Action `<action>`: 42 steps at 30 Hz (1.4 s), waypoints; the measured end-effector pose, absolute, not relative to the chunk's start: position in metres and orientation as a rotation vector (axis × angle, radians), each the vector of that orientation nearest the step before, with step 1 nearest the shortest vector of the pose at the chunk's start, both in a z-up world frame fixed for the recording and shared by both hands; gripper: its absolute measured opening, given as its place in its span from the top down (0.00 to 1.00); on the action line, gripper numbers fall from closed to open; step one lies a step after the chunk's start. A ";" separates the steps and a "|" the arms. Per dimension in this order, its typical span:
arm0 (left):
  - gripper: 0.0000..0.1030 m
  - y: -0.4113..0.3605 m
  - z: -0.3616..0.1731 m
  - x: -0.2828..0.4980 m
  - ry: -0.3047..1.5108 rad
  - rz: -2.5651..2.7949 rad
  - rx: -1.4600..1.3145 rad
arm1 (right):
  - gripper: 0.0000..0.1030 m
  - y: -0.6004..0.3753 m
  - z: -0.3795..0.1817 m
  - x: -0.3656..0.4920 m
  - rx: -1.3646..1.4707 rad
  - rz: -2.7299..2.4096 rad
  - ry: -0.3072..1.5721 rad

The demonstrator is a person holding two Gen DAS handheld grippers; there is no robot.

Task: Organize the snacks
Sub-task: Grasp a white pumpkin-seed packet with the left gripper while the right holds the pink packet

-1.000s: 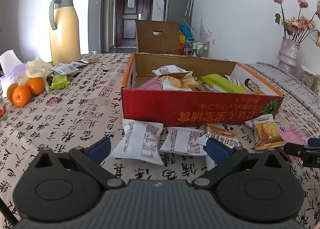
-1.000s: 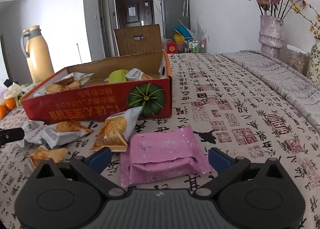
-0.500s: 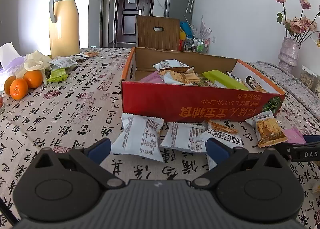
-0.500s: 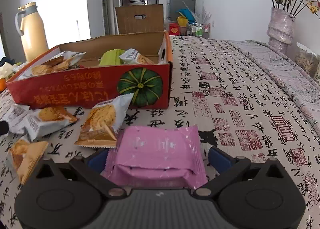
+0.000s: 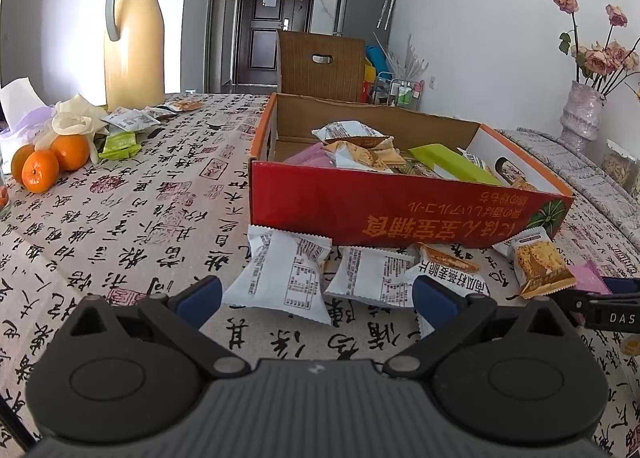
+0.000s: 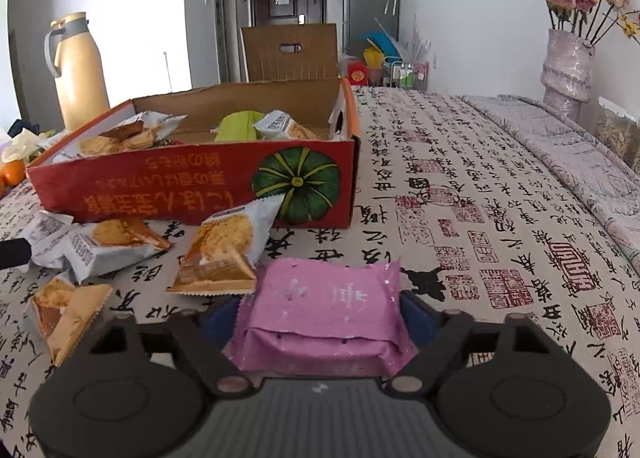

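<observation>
Only the right wrist view shows fingers [image 6: 416, 318] just closing against the pink packet [image 6: 324, 310]; left gripper [image 5: 316, 298] gapes empty.

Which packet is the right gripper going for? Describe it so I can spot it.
Find the red box with the green pumpkin. On the cloth before that pumpkin corner lies a pink packet, between the right gripper's closing jaws. It is the only pink one; neighbours are white and orange.
</observation>
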State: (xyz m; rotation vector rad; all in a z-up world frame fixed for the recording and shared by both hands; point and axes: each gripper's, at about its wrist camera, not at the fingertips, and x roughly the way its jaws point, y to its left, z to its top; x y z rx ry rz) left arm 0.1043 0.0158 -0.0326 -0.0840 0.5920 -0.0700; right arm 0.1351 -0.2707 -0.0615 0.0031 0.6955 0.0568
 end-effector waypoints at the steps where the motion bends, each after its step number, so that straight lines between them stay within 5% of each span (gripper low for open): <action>1: 0.00 0.016 -0.033 0.104 0.591 -0.069 -0.084 | 0.28 -0.272 -0.061 0.133 0.016 0.057 0.684; 7: 0.00 0.016 -0.031 0.103 0.587 -0.059 -0.080 | 0.36 -0.276 -0.059 0.122 0.044 0.059 0.629; 27: 0.00 0.034 -0.015 0.143 0.657 0.071 0.023 | 0.37 -0.285 -0.053 0.102 0.103 -0.006 0.477; 35: 0.18 0.027 -0.031 0.161 0.729 0.076 0.043 | 0.36 -0.287 -0.054 0.102 0.119 -0.001 0.471; 42: 0.19 0.017 -0.043 0.160 0.766 0.046 0.063 | 0.36 -0.287 -0.054 0.101 0.125 0.003 0.467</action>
